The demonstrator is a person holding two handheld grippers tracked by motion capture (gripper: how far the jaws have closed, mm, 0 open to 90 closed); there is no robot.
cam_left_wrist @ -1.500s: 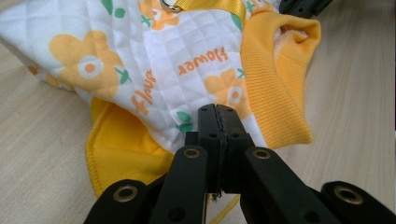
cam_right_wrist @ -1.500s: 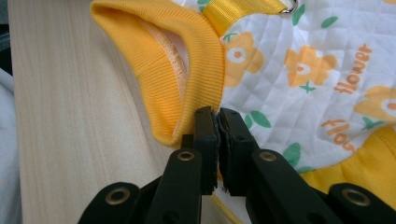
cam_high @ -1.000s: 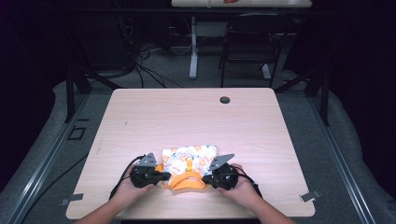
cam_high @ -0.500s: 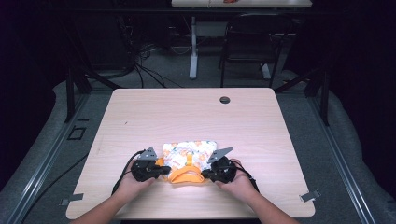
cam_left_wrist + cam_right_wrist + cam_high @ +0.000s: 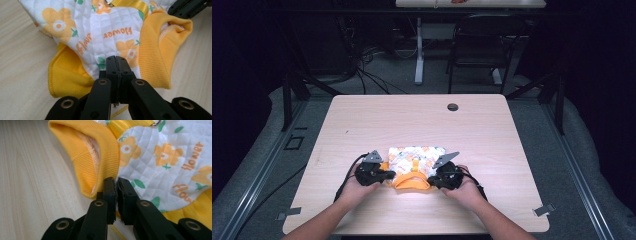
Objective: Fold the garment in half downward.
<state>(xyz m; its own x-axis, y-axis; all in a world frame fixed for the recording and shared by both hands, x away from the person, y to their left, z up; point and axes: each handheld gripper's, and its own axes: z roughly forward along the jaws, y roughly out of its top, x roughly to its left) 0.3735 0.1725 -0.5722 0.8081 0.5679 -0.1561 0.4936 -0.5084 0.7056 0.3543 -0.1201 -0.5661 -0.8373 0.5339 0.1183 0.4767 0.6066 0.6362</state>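
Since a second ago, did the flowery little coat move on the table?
Yes. The flowery coat lay nearer the table's front edge; now it sits a bit farther up, toward the round hole, with both grippers shut on its near edge.

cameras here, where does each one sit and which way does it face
High view: above the person's side, looking forward and down on the table; both forearms, the left gripper and right gripper show.
Left gripper view: on the left gripper, looking along its shut jaws at the flower-print garment.
Right gripper view: on the right gripper, looking along its jaws at the garment's yellow ribbed cuff.
Shared: all show the flower-print garment, clamped at its near edge by both grippers.
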